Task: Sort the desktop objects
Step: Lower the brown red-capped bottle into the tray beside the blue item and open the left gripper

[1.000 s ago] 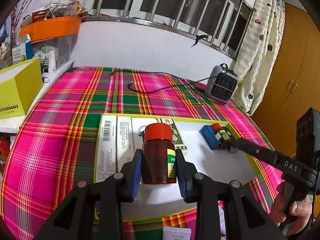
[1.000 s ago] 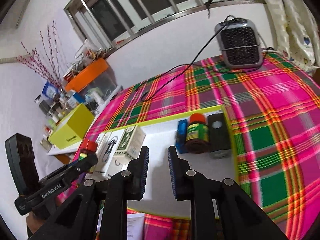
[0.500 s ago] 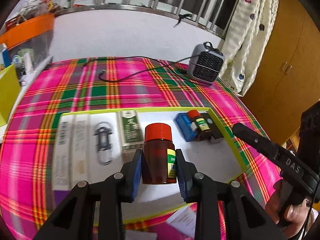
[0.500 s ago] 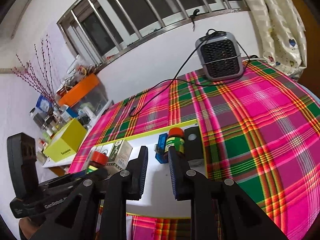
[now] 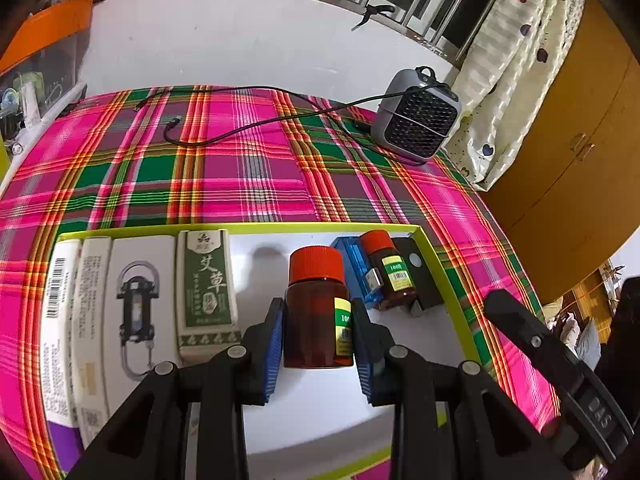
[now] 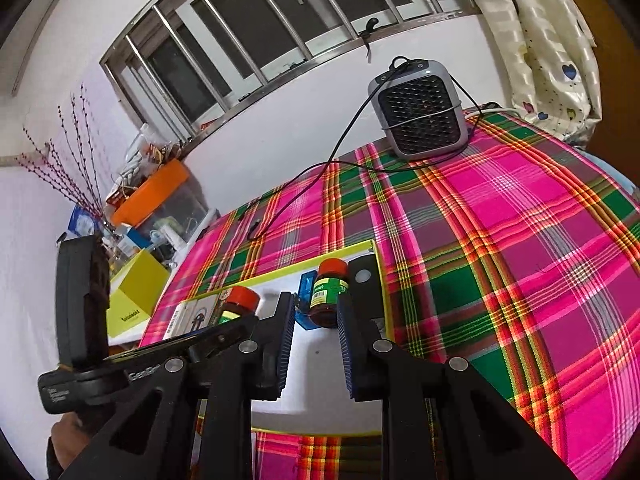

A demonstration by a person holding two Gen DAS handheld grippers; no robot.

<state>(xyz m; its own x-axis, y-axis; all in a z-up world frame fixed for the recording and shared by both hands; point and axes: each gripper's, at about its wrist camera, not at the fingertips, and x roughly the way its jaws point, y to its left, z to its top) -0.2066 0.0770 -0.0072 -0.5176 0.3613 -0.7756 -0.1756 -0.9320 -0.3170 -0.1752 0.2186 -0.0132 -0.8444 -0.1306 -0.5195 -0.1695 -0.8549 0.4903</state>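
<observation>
Amber bottle (image 5: 318,320) upright, clamped in left claw (image 5: 318,344)

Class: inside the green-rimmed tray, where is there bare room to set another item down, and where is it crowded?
Free: the white strip between the green box and the blue case, and the tray floor nearer the camera. Crowded: the left end with white boxes, and the right corner with the small bottle and black box.

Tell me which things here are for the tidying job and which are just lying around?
For the job:
- held bottle in the left hand-held gripper
- second bottle
- blue box
- black box
- green box
- white boxes
- tray

Just lying about:
- heater
- cable
- yellow box
- orange bin
</observation>
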